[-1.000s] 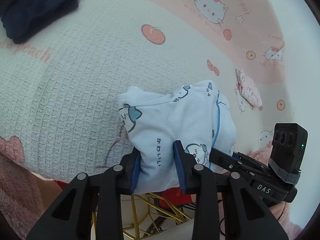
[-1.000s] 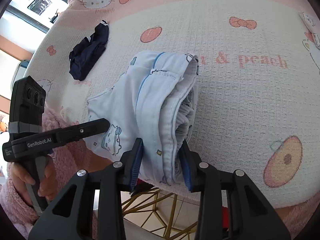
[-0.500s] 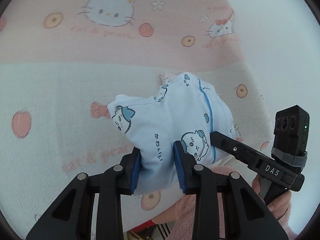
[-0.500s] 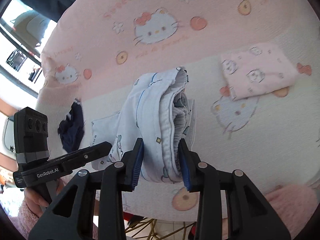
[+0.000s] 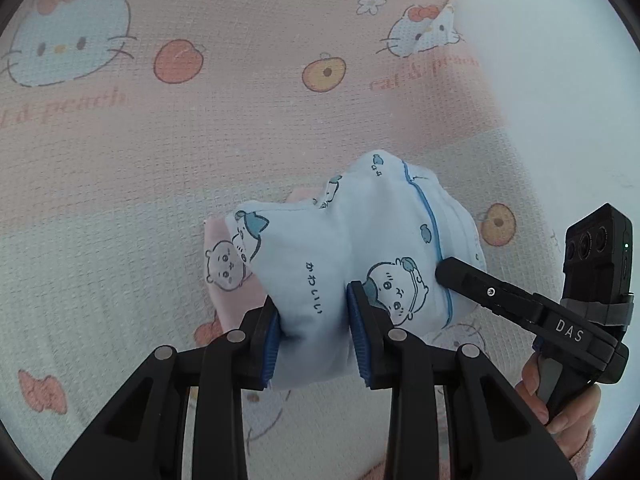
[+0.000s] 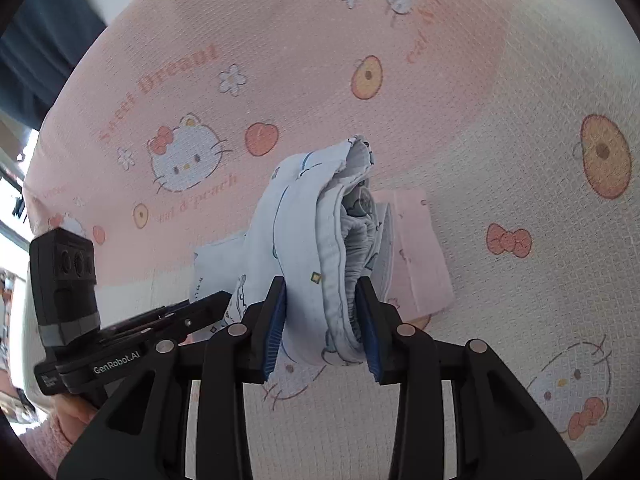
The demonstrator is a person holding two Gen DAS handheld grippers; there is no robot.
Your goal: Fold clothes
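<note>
A folded light-blue garment (image 5: pixel 360 248) with cartoon prints and a blue piping line hangs in the air over the bed. My left gripper (image 5: pixel 314 316) is shut on one end of the bundle. My right gripper (image 6: pixel 322 312) is shut on the other end, where the stacked folds and a gathered waistband (image 6: pixel 352 248) show edge-on. Directly under the bundle lies a folded pink garment (image 6: pixel 416 252) with the same kind of print, also seen in the left wrist view as the pink garment (image 5: pixel 228 264). Each view shows the other gripper beside the bundle.
A pink and cream blanket (image 5: pixel 200 140) with cat and peach prints covers the whole surface below. A hand in a fluffy pink sleeve (image 5: pixel 560 412) holds the right gripper's handle. A dark curtain (image 6: pixel 48 32) and a bright window sit at the upper left of the right wrist view.
Both grippers have carried the blue bundle across the bed, away from the dark garment and the bed's edge, to a spot above the folded pink garment. The grip has not changed.
</note>
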